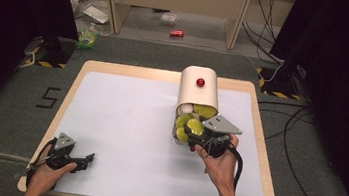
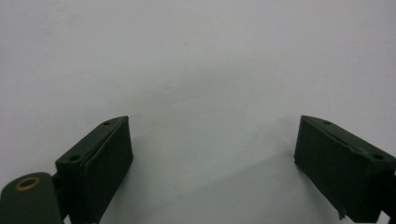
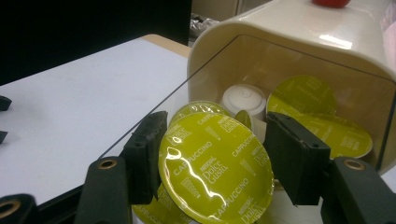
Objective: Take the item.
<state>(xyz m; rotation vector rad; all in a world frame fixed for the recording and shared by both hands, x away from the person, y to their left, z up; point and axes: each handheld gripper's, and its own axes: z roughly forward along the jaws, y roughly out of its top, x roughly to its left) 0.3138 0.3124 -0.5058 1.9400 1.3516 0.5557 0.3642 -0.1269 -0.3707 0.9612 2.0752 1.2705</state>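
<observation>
A cream capsule holder [image 1: 199,88] with a red knob [image 1: 200,82] lies on its side at the table's right, its open end toward me. Several yellow-green capsules [image 1: 205,111] and a white capsule [image 1: 185,109] spill from its clear tray. My right gripper [image 1: 197,131] is at that opening, shut on a yellow-green capsule [image 3: 215,172] labelled cappuccino, which stands on edge between the pads of the right gripper [image 3: 215,126]. Behind it are the white capsule [image 3: 243,99] and more green capsules [image 3: 303,95] inside the holder [image 3: 299,32]. My left gripper [image 1: 87,158] rests at the front left, open; the left gripper [image 2: 212,140] has only bare table between its jaws.
The white tabletop [image 1: 125,117] has a wooden rim. Beyond the far edge are a red can [image 1: 177,34], litter and furniture legs on the floor. Cables [image 1: 290,127] run along the right side. Dark stands flank the table at both far corners.
</observation>
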